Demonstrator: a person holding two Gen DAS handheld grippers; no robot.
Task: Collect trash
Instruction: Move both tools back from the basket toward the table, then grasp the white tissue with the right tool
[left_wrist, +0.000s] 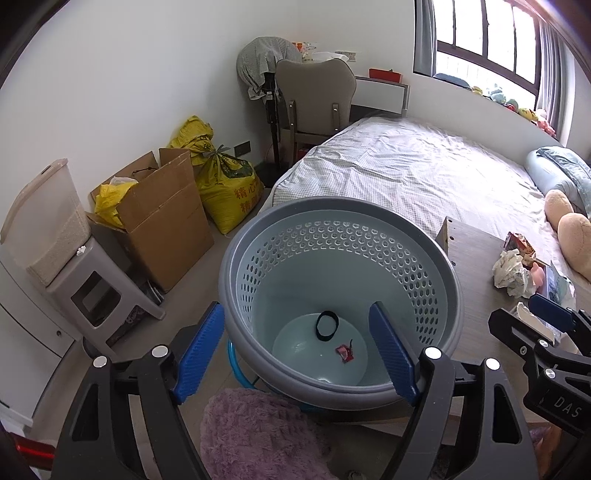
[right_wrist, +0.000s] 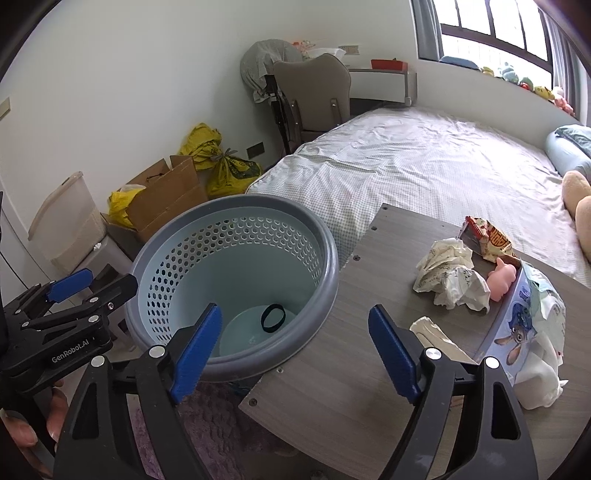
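Trash basket (right_wrist: 236, 221) beside "GenRobot.AI" left tool (right_wrist: 92, 280), "DAS" right tool (left_wrist: 524, 317)

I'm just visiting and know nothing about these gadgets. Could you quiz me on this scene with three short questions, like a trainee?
1. True or false: the bin already holds something.
2. Which lies on the wooden table? A) crumpled paper B) a shoe C) a mug
3. Fill in: both grippers' fingers stand ____.

Key: 1 true, a small red wrapper and a black band; 2 A, crumpled paper; 3 open, left gripper, right gripper.
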